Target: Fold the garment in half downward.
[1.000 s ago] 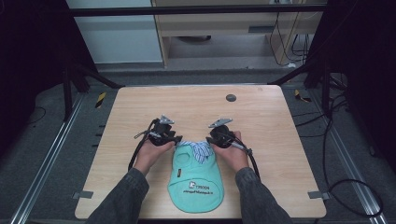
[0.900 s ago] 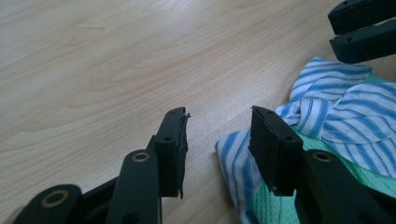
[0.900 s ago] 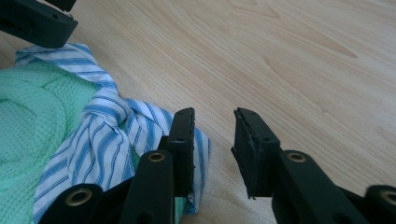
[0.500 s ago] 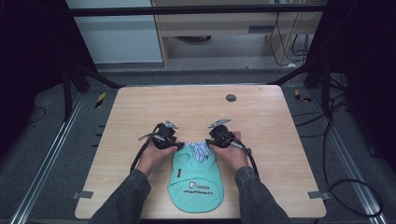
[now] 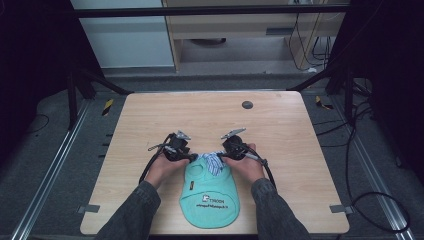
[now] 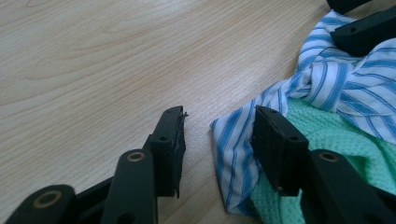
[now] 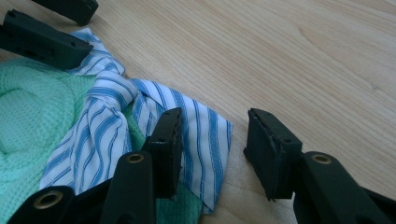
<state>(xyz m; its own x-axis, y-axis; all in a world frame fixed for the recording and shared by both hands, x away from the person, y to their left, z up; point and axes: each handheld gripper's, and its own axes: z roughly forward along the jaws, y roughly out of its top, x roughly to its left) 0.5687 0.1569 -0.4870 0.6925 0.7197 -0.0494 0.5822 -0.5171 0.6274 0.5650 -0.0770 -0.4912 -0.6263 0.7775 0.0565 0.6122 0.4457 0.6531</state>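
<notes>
a small mint-green garment (image 5: 209,190) lies flat on the counter (image 5: 150,120) at about 6 o'clock, close to my edge, with a blue-and-white striped collar (image 5: 214,162) bunched at its far end, toward 12 o'clock. the striped ends look knotted or twisted together in the middle.

my left tool (image 6: 217,142) stands wide open and holds nothing; one jaw rests on bare wood, the other sits against the striped flap (image 6: 233,154) at the collar's left corner. my right tool (image 7: 212,149) is likewise wide open and empty, one jaw lying over the striped flap (image 7: 205,126) at the right corner, the other on the wood beside it.

i judge this thing light, limp and soft: the green knit (image 6: 341,140) is a waffle weave that should stretch and sag, and the striped cloth is thin, likely to crease and slide out of a shallow pinch. nothing here is fragile. the best hold seems to be each striped corner, taken deep enough to catch both layers, pinched close to the counter so the cloth cannot slip away.
</notes>
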